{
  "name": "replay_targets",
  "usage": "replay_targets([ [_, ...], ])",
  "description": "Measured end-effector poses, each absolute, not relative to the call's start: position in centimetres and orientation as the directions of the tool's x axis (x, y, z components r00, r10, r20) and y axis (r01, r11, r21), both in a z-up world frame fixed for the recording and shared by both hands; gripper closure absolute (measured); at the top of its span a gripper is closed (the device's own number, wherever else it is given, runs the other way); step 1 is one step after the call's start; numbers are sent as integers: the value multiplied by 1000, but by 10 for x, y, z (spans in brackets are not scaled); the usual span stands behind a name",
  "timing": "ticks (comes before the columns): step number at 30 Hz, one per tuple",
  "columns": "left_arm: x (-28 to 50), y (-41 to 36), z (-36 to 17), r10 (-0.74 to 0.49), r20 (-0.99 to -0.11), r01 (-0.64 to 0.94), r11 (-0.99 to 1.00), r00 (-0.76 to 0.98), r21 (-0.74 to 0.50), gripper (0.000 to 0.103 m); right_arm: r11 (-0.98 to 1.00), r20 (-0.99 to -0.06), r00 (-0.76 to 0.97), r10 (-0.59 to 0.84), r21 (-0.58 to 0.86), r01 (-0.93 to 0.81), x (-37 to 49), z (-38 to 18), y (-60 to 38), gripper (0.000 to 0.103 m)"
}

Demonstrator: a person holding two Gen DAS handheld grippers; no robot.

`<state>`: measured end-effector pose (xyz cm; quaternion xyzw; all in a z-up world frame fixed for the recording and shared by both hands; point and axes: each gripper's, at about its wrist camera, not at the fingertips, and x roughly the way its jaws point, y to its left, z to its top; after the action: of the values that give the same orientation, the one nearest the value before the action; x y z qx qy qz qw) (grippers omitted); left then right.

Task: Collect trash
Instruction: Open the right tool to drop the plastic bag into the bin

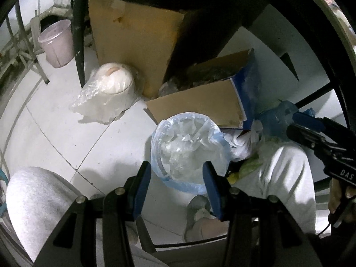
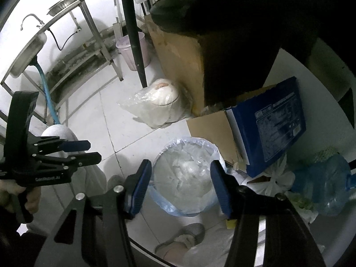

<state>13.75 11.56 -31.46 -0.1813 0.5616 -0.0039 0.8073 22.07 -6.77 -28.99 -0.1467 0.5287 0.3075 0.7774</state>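
Open tools (image 2: 180, 184) above bin (image 2: 189, 209) (boxes (image 2: 276, 124) behind)

I see a white tiled floor (image 2: 106, 115) carrying a lined trash bin (image 2: 187, 178), cardboard boxes (image 2: 178, 51), a bagged white pot (image 2: 160, 104), probably a cooker, and a pink bin (image 2: 133, 51).

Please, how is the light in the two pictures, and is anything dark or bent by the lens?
Left wrist view: the floor tiles are brightly lit, the top under the table is black, and tile joints curve from fisheye distortion. Right wrist view: the wall behind the metal sink is overexposed, the upper right is in deep shadow, and the lined bin is sharp.
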Motion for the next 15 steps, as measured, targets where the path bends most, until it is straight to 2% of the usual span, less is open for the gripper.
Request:
replay_targets([
  [15, 127, 81, -271, -188, -879, -125, 956, 437, -267, 55, 789, -872, 334, 357, 91, -607, 196, -251, -112, 50],
])
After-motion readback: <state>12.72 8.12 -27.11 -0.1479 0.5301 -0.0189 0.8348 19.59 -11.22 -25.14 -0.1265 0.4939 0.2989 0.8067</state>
